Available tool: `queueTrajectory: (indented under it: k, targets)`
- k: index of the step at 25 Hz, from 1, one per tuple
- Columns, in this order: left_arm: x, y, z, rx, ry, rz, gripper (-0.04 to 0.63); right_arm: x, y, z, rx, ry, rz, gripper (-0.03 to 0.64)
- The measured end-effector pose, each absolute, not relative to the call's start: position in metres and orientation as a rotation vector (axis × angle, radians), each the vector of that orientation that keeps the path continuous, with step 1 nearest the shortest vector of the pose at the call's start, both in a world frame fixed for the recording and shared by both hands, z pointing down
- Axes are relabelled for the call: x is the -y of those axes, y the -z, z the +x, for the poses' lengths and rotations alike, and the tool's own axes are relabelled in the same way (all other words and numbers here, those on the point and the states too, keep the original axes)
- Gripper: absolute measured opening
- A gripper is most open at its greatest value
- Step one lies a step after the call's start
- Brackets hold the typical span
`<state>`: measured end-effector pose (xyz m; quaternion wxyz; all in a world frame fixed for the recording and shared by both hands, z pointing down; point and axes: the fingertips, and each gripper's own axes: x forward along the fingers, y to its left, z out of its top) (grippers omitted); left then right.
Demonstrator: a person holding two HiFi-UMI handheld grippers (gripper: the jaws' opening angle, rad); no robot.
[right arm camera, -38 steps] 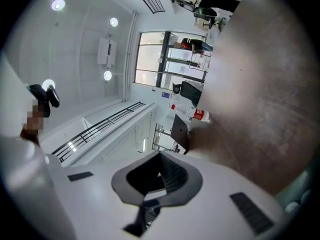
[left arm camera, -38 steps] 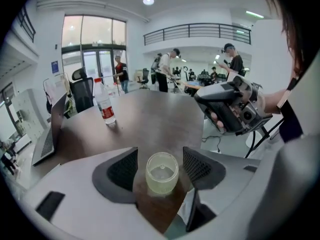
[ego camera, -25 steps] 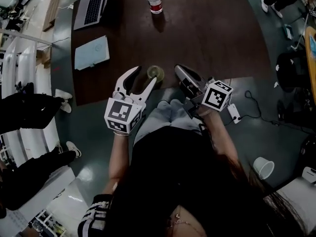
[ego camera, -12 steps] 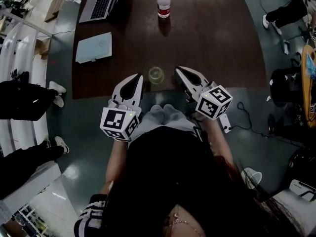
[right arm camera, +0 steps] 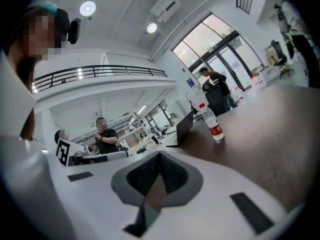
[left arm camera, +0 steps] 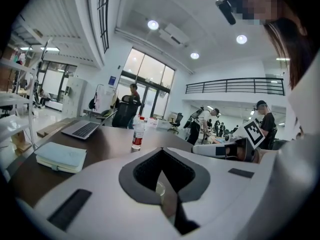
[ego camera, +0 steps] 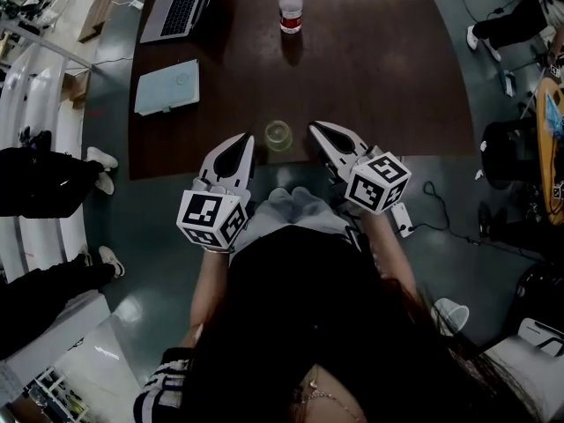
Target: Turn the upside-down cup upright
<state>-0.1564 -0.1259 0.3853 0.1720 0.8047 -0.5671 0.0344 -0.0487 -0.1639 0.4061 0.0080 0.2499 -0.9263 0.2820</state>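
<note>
left claw [ego camera: 244,139]: jaws pressed together with nothing between them. It sits just left of the cup, not touching it.
right claw [ego camera: 314,129]: same story, jaws together and empty. It's just right of the cup, tips aimed out over the table.
cup [ego camera: 278,135]: small clear one, standing on the table between the two claws, right by the near edge. From above I honestly can't tell if the mouth is up or down. The left claw's own camera only catches a sliver of it through the closed jaws.
table [ego camera: 379,69]: dark wood, loads of bare room beyond the cup.
further out: water bottle [ego camera: 290,7] at the far side, laptop [ego camera: 181,5] and a pale notebook [ego camera: 166,86] off to the left. All are well apart from the cup, so nothing's in the way.
step in hand (my guess): if it's still mouth down, one claw has to open and take hold of it, since nothing is gripped right now.
how I'd do it: open one claw wide first, come in level from the side, and clamp on the wall about halfway up. It looks like thin plastic, so squeeze gently. Lift it clear, roll the wrist half a turn, set it down flat.
watch out: it's close to the edge — a nudge from closed jaws could knock it off. Put it down further in.
</note>
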Motion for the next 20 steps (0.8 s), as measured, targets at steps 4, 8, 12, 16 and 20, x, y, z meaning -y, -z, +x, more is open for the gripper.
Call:
queueTrajectory:
  k: [4,8,12,16,20]
  targets:
    - [0.126,-0.389,-0.151,1.589,-0.107,2.283,0.002,0.163,-0.408,-0.045,2.895,-0.899,0.784,0.017]
    - [0.126,-0.394,-0.147,1.564,-0.125,2.28,0.002,0.163,-0.409,-0.041,2.893,-0.919,0.798,0.017]
    - [0.125,-0.397,-0.146,1.552,-0.137,2.277,0.002,0.162,-0.41,-0.041,2.889,-0.921,0.796,0.017]
    - [0.126,-0.399,-0.147,1.546,-0.151,2.271,0.002,0.163,-0.412,-0.043,2.886,-0.924,0.794,0.017]
    - [0.128,-0.402,-0.147,1.542,-0.151,2.262,0.002,0.166,-0.415,-0.042,2.881,-0.932,0.798,0.017]
